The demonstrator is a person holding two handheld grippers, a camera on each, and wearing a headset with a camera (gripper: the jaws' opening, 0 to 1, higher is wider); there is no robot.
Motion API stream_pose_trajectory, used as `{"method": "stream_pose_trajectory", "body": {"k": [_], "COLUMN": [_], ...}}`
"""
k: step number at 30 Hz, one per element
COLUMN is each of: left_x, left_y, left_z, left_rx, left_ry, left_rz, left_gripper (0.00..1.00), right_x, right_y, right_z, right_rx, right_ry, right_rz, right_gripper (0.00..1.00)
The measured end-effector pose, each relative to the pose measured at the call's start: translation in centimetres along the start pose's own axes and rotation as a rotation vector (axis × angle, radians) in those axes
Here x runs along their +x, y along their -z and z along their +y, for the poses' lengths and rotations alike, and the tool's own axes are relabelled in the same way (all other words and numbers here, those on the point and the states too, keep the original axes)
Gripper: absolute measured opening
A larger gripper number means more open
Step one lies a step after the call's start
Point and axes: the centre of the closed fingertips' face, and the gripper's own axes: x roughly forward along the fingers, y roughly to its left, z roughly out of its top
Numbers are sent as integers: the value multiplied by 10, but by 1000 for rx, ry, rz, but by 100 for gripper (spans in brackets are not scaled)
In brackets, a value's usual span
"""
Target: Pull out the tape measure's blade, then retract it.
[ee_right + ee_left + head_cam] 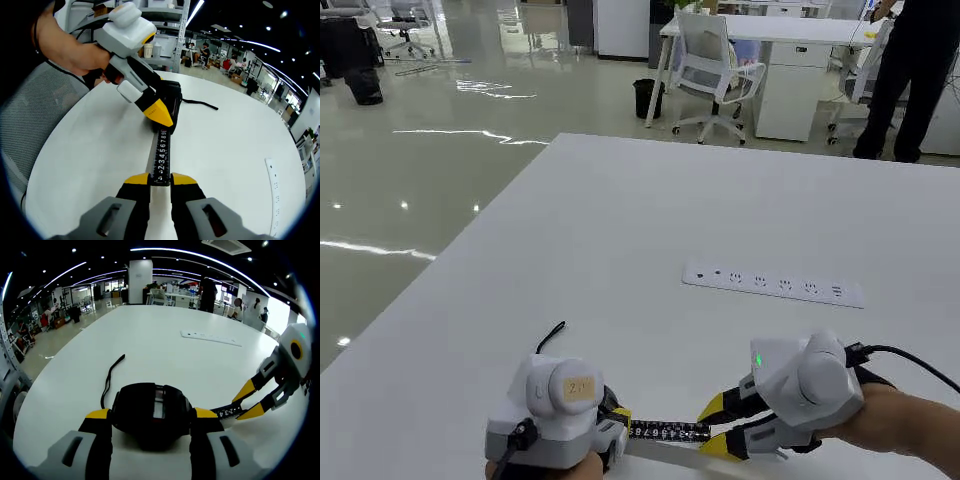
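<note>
- Your left gripper (151, 414) jaws are clenched on the tape measure (170, 99), near the table (670, 210) edge.
- Your right gripper (160, 179) jaws pinch the blade (161, 152) tip; a short length is out.
- The power strip (772, 284) lies well apart, with bare table around it.

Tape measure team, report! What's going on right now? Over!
Left tool shut on tape measure. Right tool shut on blade tip, blade partly out. Power strip farther back on table, clear of the pull.
</note>
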Motion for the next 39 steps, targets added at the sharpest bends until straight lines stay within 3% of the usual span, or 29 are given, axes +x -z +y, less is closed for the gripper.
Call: {"method": "stream_pose_trajectory", "body": {"k": [39], "left_x": [-1], "left_y": [0], "left_z": [3], "left_rx": [-8], "left_ry": [7], "left_rz": [7], "left_gripper": [58], "right_x": [9], "right_y": [-9], "right_z": [-1], "right_rx": [-16], "right_ry": [-8], "right_rz": [1], "right_gripper": [15]}}
